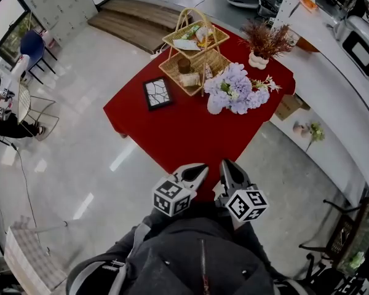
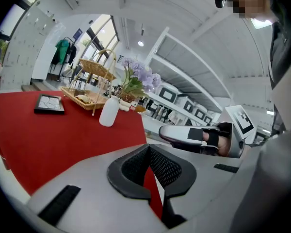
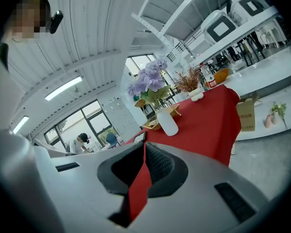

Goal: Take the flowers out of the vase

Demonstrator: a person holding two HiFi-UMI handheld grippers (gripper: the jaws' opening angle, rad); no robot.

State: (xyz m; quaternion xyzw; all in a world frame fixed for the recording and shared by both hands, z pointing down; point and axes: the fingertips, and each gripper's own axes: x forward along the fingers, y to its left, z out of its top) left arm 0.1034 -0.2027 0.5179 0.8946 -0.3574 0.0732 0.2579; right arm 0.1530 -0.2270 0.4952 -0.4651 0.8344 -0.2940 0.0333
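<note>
The flowers, a lilac bunch with green leaves under the heads, stand in a white vase on the far right part of the red-covered worktop. The bunch rises upright out of the vase's neck, so its long axis is vertical and I judge the draw must go straight up. The stems themselves are too small to make out; from the right gripper view they seem to sit just above the neck, under the leaves.

Just beside the vase, toward the far side, is a two-tier wicker basket. A framed picture lies flat to the left, and a dried plant in a small white pot stands near the far right corner.

Both tongs hover off the near corner of the worktop, well apart from the vase, which lies ahead of them across the red cloth. The right tongs have their jaws together and hold nothing. The vase sits only a little right of the line they point along, and in the head view it is almost straight above them. The left tongs are likewise closed and empty, and the vase stands clearly left of their line. So the right hand looks the nearer and better aimed. Both tongs need to cross the worktop and open before either can take the bunch.
</note>
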